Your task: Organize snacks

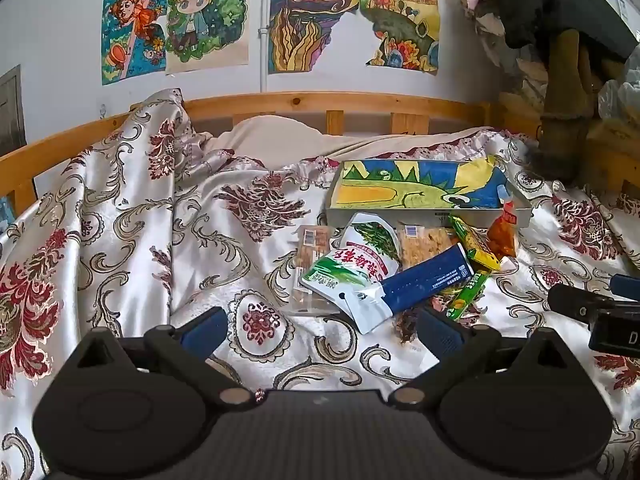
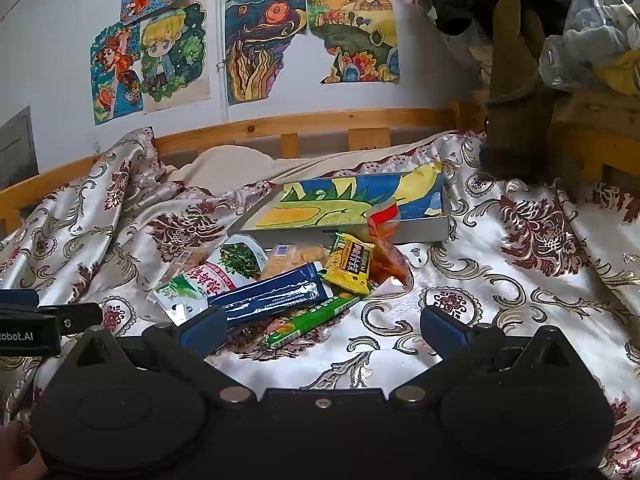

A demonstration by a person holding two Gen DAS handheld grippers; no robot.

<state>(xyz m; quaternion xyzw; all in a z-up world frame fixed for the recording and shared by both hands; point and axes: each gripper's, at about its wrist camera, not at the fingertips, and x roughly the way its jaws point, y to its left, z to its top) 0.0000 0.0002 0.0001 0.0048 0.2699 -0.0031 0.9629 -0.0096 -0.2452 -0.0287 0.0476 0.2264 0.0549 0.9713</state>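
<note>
Satin bedspread (image 1: 120, 208): we see the snack pile (image 1: 384, 264) lying on it, just before the shallow box (image 1: 424, 216).
Left tongs (image 1: 322, 322): spread wide, empty.
Right tongs (image 2: 322, 322): spread, empty, near the pile.

Bed covered by a shiny cream satin bedspread (image 1: 132, 216) with dark red floral and grey scroll pattern, rumpled at left. Light wooden slatted bed rail (image 1: 320, 104) behind it against a white wall (image 1: 52, 32) with colourful hand-drawn cartoon posters (image 1: 176, 20). Beige pillow (image 1: 276, 140) near the rail; clear plastic bags (image 2: 596, 20) at upper right.
</note>
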